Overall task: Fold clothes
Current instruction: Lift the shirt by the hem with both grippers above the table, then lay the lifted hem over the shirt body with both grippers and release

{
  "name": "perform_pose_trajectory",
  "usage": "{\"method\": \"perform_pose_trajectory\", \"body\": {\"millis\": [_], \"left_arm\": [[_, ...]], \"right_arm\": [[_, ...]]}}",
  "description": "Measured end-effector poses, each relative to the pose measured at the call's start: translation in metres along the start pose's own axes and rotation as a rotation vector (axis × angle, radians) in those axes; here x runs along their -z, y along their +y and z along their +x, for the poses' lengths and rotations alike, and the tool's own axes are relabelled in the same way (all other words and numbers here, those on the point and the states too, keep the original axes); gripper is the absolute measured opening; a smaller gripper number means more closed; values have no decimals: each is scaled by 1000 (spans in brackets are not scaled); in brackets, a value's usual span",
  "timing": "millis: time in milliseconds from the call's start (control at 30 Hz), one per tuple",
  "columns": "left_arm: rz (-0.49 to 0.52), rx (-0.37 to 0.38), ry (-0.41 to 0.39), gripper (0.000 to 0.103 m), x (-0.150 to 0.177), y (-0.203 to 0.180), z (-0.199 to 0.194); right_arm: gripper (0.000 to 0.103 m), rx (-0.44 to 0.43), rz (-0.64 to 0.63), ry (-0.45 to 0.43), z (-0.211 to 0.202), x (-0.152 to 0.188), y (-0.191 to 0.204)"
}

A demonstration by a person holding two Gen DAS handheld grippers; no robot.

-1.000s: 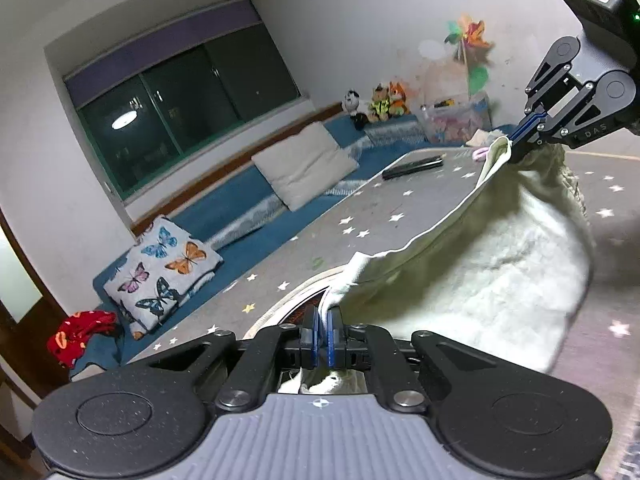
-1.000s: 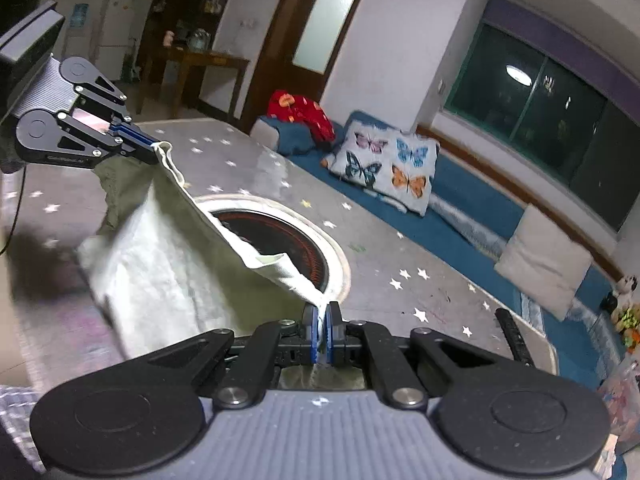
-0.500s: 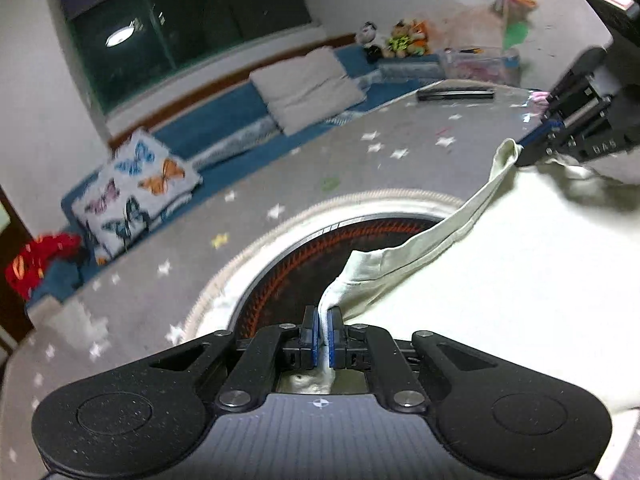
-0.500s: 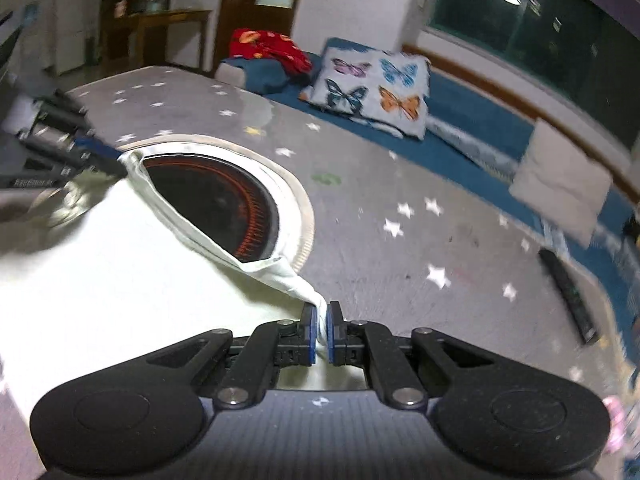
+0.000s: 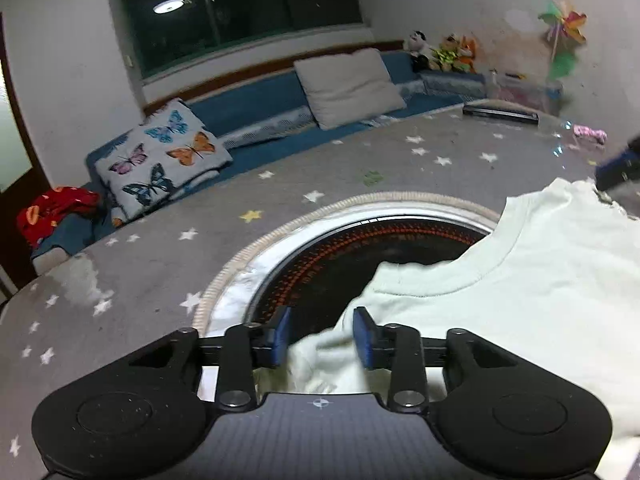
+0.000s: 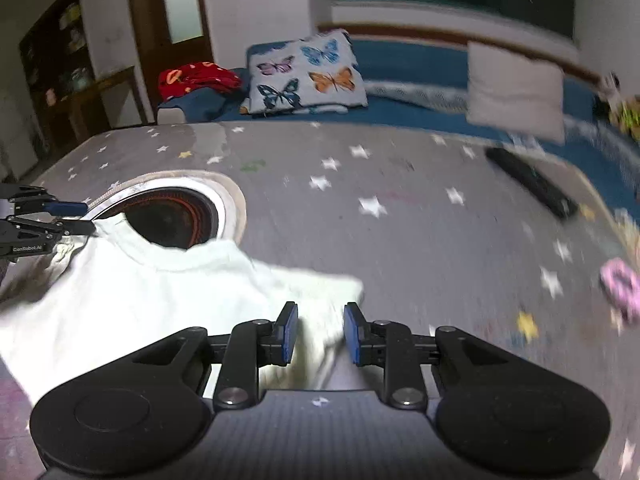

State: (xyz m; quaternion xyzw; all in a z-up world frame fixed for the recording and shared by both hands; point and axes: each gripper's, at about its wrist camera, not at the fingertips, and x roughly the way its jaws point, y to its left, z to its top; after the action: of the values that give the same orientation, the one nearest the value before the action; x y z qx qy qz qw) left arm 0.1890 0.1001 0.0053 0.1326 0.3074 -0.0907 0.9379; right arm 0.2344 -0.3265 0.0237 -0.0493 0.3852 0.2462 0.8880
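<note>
A pale cream T-shirt (image 5: 540, 280) lies spread flat on the grey star-patterned table (image 5: 160, 264), its neckline over a round black-and-orange inset (image 5: 360, 248). My left gripper (image 5: 322, 336) is open, with one shoulder of the shirt lying loose between its blue pads. My right gripper (image 6: 320, 332) is open over the other shoulder of the T-shirt (image 6: 140, 300). The left gripper also shows in the right wrist view (image 6: 68, 218) at the shirt's far corner. The right gripper shows in the left wrist view (image 5: 618, 168) at the right edge.
A black remote (image 6: 532, 188) and a pink hair tie (image 6: 620, 288) lie on the table to the right. A blue bench (image 5: 248, 116) with a butterfly cushion (image 5: 160, 156), a grey pillow (image 5: 348, 84) and red cloth (image 5: 52, 212) runs behind the table.
Both grippers lowered the held-up shirt onto the table, then opened and let go of its shoulders. The shirt went from hanging between them to lying flat.
</note>
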Motion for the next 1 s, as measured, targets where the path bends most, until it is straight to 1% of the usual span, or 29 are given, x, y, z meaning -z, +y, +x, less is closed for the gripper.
{"method": "perform_pose_trajectory", "body": {"millis": [67,200,267,400,433,467,500,533,600,633,667,700,767,833,1000], "left_arm": [[-17,-9,-7,44,2,1,-13],[-66,-16,-9,45,12,-1,-44],[-96,-14,-9,47,21,-3,-61],[-166,-8,7,47,43,-6,-89],[-182,-6,13,47,48,-7,-94],[-196,-5,18,47,52,-8,-98],[-209,-4,22,47,57,-9,-102],[-222,-1,27,46,60,-10,-105],[-242,5,36,46,66,-11,-108],[-250,7,42,43,69,-12,-108],[-259,8,49,37,71,-12,-108],[-267,10,55,35,74,-12,-109],[-276,7,68,28,78,-12,-108],[-283,4,74,27,81,-12,-109],[-300,15,39,28,84,-9,-125]], "right_arm": [[24,-7,22,9,-1,6,-3],[24,-38,73,5,5,9,-5],[24,-42,85,0,9,9,-3],[24,-44,116,-11,16,6,-1],[22,-44,121,-11,18,6,-1],[15,-43,125,-10,20,5,0],[11,-41,124,-9,22,5,1],[7,-31,118,-15,22,4,4],[6,2,86,-53,16,2,11],[6,22,75,-76,13,0,13],[6,42,73,-92,12,-1,14],[6,61,74,-96,13,-1,13],[6,96,63,-75,22,1,14],[6,103,63,-54,29,2,14],[6,91,58,-87,22,-4,15]]}}
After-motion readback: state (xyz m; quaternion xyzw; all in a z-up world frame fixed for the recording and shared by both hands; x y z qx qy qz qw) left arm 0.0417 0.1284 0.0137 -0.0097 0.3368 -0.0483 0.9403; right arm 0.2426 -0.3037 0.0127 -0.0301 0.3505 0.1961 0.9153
